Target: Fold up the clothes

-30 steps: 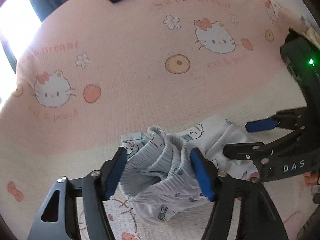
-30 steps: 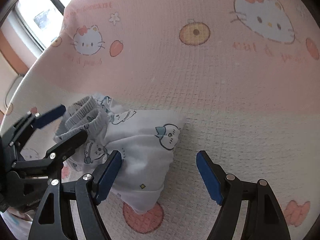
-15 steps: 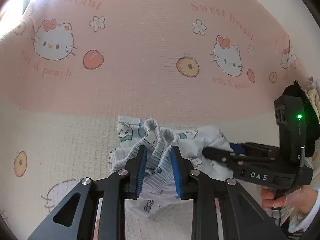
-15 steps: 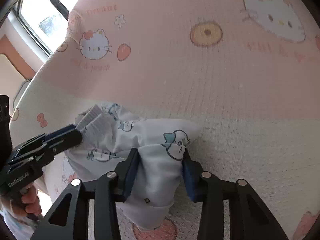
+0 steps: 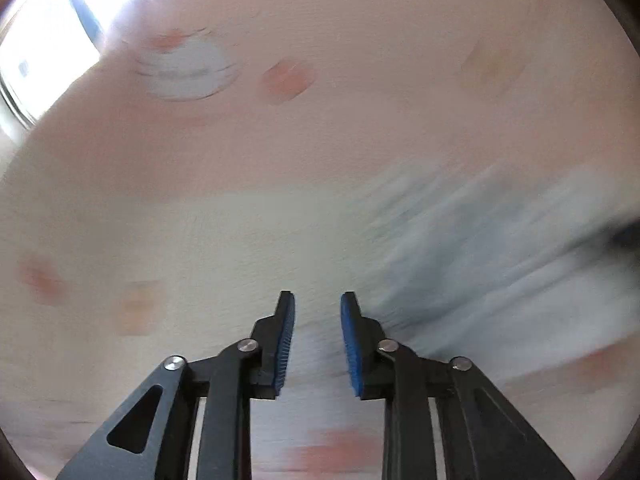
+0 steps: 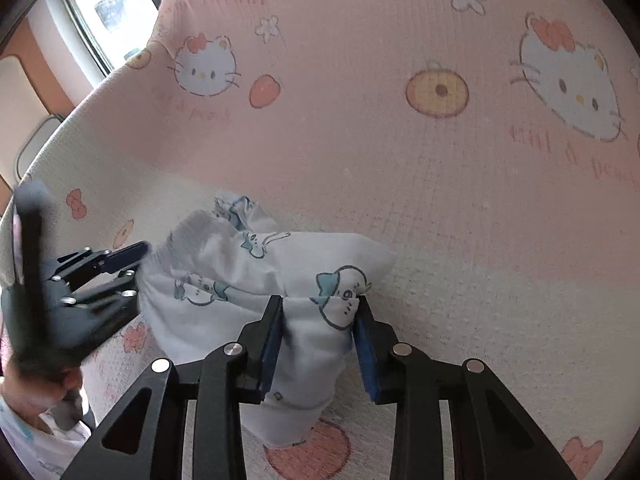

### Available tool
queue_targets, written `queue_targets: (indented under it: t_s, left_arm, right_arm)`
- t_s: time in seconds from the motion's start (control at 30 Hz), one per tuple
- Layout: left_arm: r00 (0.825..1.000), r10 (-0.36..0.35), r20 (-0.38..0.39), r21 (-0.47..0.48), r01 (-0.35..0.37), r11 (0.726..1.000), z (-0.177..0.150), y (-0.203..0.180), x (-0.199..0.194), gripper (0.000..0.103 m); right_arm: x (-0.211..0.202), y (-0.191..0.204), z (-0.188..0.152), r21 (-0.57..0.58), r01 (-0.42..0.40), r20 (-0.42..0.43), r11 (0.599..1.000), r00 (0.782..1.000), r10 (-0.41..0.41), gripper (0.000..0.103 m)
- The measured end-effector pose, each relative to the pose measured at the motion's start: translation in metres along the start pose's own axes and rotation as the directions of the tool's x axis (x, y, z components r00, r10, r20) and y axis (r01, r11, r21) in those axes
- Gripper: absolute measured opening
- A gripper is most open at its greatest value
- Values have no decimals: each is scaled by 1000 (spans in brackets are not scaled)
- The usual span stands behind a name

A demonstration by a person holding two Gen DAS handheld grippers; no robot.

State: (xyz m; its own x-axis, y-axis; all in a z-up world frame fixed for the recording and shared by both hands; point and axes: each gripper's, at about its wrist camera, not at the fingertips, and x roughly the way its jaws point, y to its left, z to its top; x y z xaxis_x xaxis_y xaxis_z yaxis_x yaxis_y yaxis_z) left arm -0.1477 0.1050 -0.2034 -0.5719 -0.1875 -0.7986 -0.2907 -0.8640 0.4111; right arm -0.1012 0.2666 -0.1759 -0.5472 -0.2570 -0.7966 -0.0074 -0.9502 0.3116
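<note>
A small white garment (image 6: 240, 272) printed with blue cartoon animals lies bunched on the pink and white bed cover (image 6: 400, 160). My right gripper (image 6: 320, 304) is shut on its near folded end, with cloth bulging between the blue pads. In the right wrist view my left gripper (image 6: 136, 264) is blurred, and its fingertips meet the garment's gathered left edge. The left wrist view is smeared by motion. There the garment (image 5: 480, 248) streaks off to the right of my left gripper (image 5: 316, 300), whose jaws stand narrow with pale cloth seemingly between them.
The cartoon-cat bed cover (image 5: 320, 140) fills both views. A bright window (image 6: 112, 4) lies beyond its far left edge. A person's hand (image 6: 44, 384) holds the left gripper at the lower left.
Both grippers went from wide open to closed on the garment. The left one then swung and dropped, so the garment slid to the right of its view. The right one stayed put.
</note>
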Motion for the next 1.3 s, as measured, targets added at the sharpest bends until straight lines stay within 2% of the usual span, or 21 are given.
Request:
queue_targets:
  t_s: [0.03,0.07,0.1,0.13,0.2,0.3,0.33,0.4,0.43,0.47,0.53,0.63,0.7,0.77,0.83,0.9,1.0,1.07,1.17,1.23,1.3]
  left_arm:
    - [997,-71,17,-67,72,995,-4,13,-1,14]
    - [985,-171,12,-152,171,974,-7,28,-2,14]
    - [962,-273,17,-244,269,932,-7,46,-5,14]
    - [945,-319,76,-311,326,892,-8,61,-13,14]
    - [915,-351,198,-336,400,853,-7,78,-31,14]
    - [898,-376,230,-313,434,845,3,83,-46,15]
    - [877,-418,238,-310,476,823,5,83,-49,17]
    - [847,-475,238,-325,531,783,7,79,-49,24]
    - [828,-506,241,-339,560,756,8,77,-49,35]
    - [805,-540,248,-355,594,722,10,74,-48,51]
    - [777,-575,256,-376,628,681,15,70,-46,67]
    - [732,-631,258,-368,678,636,23,64,-48,67]
    - [715,-656,242,-340,696,632,33,57,-51,67]
    - [712,-667,220,-297,700,649,45,46,-52,67]
    - [726,-660,195,-248,687,683,54,35,-50,67]
    - [751,-641,159,-200,660,724,60,22,-47,67]
    - [808,-583,85,-151,589,794,65,2,-39,67]
    - [830,-553,71,-100,558,824,62,-6,-40,67]
    - [838,-540,78,-67,545,836,57,-12,-41,67]
    - [846,-525,92,-81,532,843,57,-9,-38,67]
    - [849,-522,82,-111,529,841,51,-6,-30,61]
  right_arm:
    - [3,-4,-1,17,12,-14,1000,1000,-12,33]
    - [5,-8,-3,38,7,-23,999,1000,-6,33]
    - [5,-11,-5,56,-20,-21,998,1000,21,33]
    - [5,-12,-6,62,-27,-17,998,999,29,33]
    - [4,-14,-5,76,-38,-21,996,999,39,33]
    - [4,-15,-4,106,-56,-31,993,998,60,35]
    - [6,-12,-2,107,-56,-34,993,998,60,38]
    - [5,-12,-4,111,-43,-29,993,998,47,57]
    - [3,-13,-5,115,-35,-24,993,999,38,58]
    - [1,-15,-6,124,-40,-25,992,999,43,59]
    - [-3,-20,-9,142,-51,-27,988,998,56,63]
    - [-1,-27,-11,172,-56,-29,983,998,62,67]
    - [1,-30,-11,190,-70,-23,979,997,76,67]
    - [2,-33,-11,204,-79,-21,976,996,85,67]
    - [3,-36,-11,217,-87,-19,972,996,93,67]
    - [6,-36,-10,210,-85,-23,974,996,92,67]
    - [13,-36,-8,204,-76,-33,976,996,84,67]
    - [15,-36,-8,204,-75,-33,976,996,84,67]
    - [19,-33,-5,197,-83,-22,977,996,89,68]
    - [22,-30,-3,188,-79,-19,979,996,84,68]
    - [24,-26,-1,173,-57,-14,983,998,60,67]
